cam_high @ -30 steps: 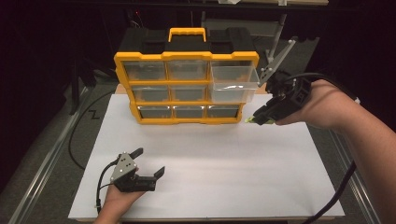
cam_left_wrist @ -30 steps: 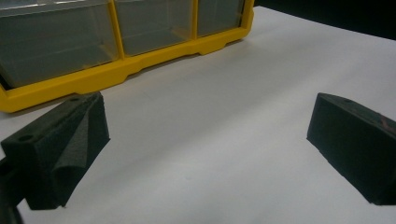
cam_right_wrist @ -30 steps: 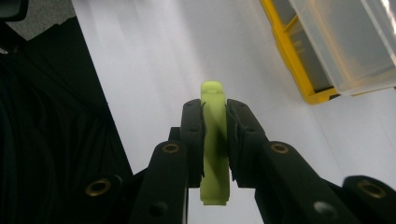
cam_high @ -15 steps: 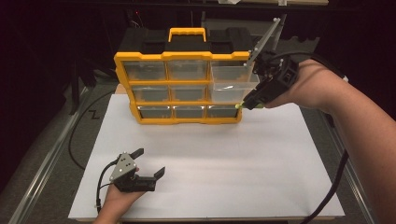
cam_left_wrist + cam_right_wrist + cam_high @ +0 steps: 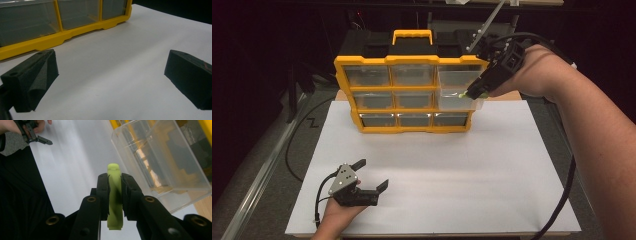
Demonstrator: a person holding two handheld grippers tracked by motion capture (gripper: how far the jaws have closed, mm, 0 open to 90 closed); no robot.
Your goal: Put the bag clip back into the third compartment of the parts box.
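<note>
A yellow organizer [image 5: 404,111] with clear drawers stands at the back of a white board [image 5: 472,175]. One clear drawer [image 5: 451,101] on its right side is pulled out; in the right gripper view this drawer [image 5: 175,170] lies just right of the jaws. My right gripper [image 5: 471,93] is shut on a light green piece [image 5: 462,94], whose tip is at the drawer's open top. Between the black jaws of the right gripper [image 5: 115,186], the green piece [image 5: 114,173] stands on edge. My left gripper [image 5: 373,173] rests open on the board at the front left, holding nothing.
In the left gripper view the organizer's bottom row [image 5: 50,41] sits beyond the spread jaws, bare white board between. Cables trail from both grippers. A dark mat and a metal rail [image 5: 267,165] border the board on the left.
My right hand has risen and moved left with the green piece, from beside the organizer's bottom right corner to the pulled-out drawer. The left gripper has stayed where it was.
</note>
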